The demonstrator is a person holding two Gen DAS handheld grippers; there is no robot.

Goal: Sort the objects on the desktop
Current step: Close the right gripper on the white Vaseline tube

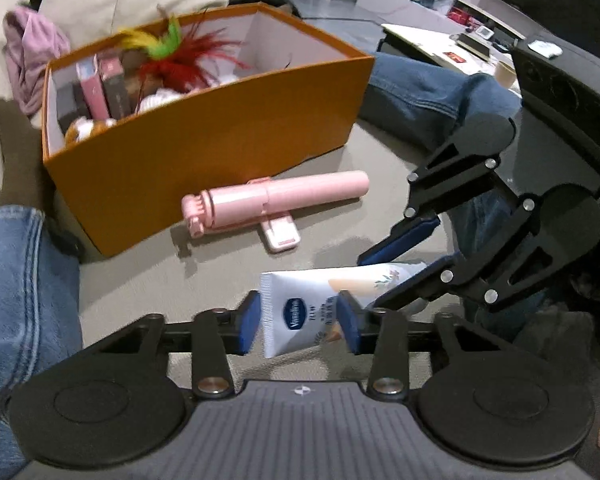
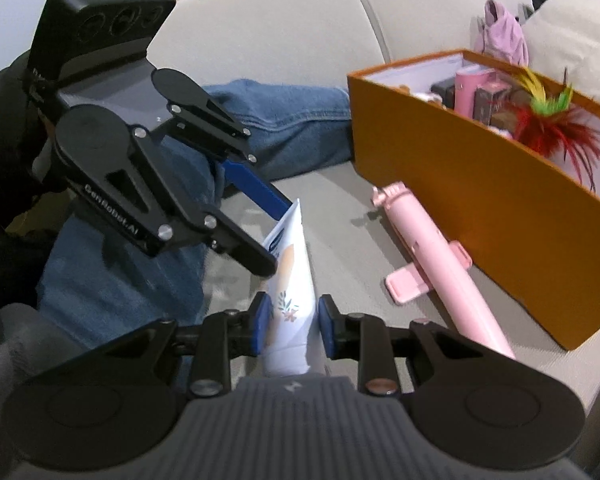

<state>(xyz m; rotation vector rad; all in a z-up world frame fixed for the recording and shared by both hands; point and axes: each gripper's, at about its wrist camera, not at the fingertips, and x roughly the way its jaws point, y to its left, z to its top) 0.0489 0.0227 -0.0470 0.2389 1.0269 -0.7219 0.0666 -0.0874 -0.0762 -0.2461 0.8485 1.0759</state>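
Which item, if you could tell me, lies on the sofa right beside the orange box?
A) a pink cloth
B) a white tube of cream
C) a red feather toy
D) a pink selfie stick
D: the pink selfie stick lies on the sofa cushion along the front wall of the orange box, while the tube is between the grippers.

Both hand-held grippers clamp one white tube (image 2: 290, 280) — right (image 2: 292, 320) low, left (image 2: 278, 236) high.
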